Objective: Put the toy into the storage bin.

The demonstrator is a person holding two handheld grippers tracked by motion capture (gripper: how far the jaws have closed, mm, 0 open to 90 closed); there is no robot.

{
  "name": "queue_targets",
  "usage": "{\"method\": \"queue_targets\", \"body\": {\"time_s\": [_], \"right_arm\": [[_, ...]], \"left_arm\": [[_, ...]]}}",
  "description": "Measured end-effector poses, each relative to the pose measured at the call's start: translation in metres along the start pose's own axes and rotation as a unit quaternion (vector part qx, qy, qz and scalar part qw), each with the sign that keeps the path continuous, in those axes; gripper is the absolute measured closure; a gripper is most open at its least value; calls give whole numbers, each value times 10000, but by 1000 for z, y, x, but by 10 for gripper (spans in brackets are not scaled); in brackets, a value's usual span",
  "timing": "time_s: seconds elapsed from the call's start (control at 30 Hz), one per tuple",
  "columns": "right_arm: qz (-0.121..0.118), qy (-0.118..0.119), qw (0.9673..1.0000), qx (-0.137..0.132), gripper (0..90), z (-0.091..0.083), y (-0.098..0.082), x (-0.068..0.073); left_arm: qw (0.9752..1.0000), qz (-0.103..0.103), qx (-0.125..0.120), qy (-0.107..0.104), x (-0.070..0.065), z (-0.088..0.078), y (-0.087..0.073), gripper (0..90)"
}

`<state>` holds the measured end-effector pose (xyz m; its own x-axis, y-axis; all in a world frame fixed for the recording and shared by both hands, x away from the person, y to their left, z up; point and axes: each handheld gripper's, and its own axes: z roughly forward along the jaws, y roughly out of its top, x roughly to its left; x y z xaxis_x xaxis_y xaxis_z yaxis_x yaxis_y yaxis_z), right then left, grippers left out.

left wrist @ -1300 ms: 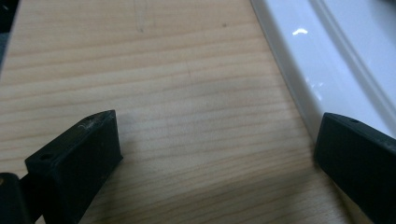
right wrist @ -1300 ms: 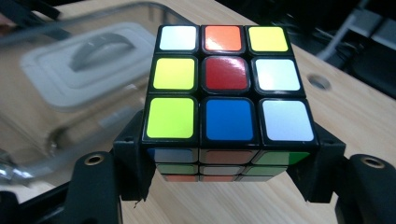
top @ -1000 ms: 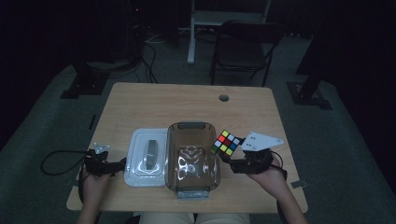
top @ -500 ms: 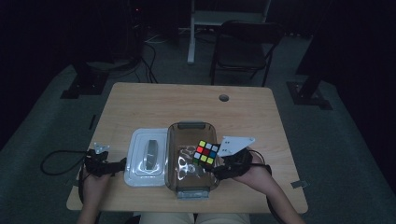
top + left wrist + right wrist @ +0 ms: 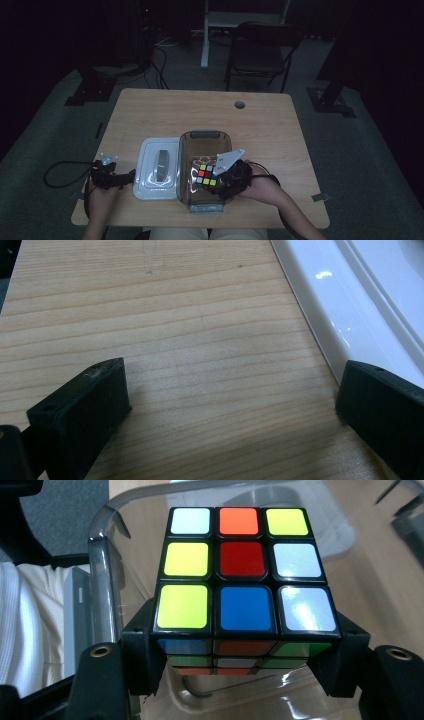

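A scrambled puzzle cube (image 5: 205, 175) (image 5: 242, 577) with coloured stickers hangs inside the clear plastic container (image 5: 192, 147) (image 5: 102, 580), over its near half. My right gripper (image 5: 218, 181) (image 5: 245, 657) is shut on the cube, one black jaw pressed against each side. The cube's top face shows white, orange, yellow, red and blue squares. My left gripper (image 5: 127, 176) (image 5: 227, 405) rests on the wooden table (image 5: 165, 315) at the near left, jaws open with bare wood between them. Its right jaw sits at the edge of the white lid (image 5: 147, 172) (image 5: 345, 305).
The white lid lies flat just left of the container, with a grey handle (image 5: 161, 165) on it. A cable hole (image 5: 240, 105) sits in the table's far right. A chair (image 5: 262, 50) stands beyond the table. My lap and the table's near edge are close behind the container.
My right gripper has carried the cube leftward and down, from beside the container's right rim to inside it. The left gripper has stayed put.
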<state>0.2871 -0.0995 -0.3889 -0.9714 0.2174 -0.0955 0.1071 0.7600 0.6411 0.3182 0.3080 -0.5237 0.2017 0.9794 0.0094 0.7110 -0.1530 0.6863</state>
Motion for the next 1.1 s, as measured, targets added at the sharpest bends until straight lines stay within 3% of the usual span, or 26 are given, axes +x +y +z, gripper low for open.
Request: {"method": "queue_targets", "body": {"time_s": [0.37,0.5,0.63,0.8,1.0,1.1], "right_arm": [[-208,98,9965,800,336,22,12,-4],[-166,166,9947,997,336,30,17,-5],[-140,188,9918,1259,336,38,21,-8],[-229,200,9858,1652,336,49,22,-9],[-301,310,9805,1916,336,57,25,-8],[-339,318,9794,1965,335,59,27,-9]], "left_arm": [[10000,24,13,-9,0,0,0,13],[10000,25,14,-9,0,0,0,13],[10000,26,8,-15,0,0,0,13],[10000,33,6,-22,0,0,0,13],[10000,34,6,-26,-1,0,0,13],[10000,40,6,-30,-1,0,0,13]]}}
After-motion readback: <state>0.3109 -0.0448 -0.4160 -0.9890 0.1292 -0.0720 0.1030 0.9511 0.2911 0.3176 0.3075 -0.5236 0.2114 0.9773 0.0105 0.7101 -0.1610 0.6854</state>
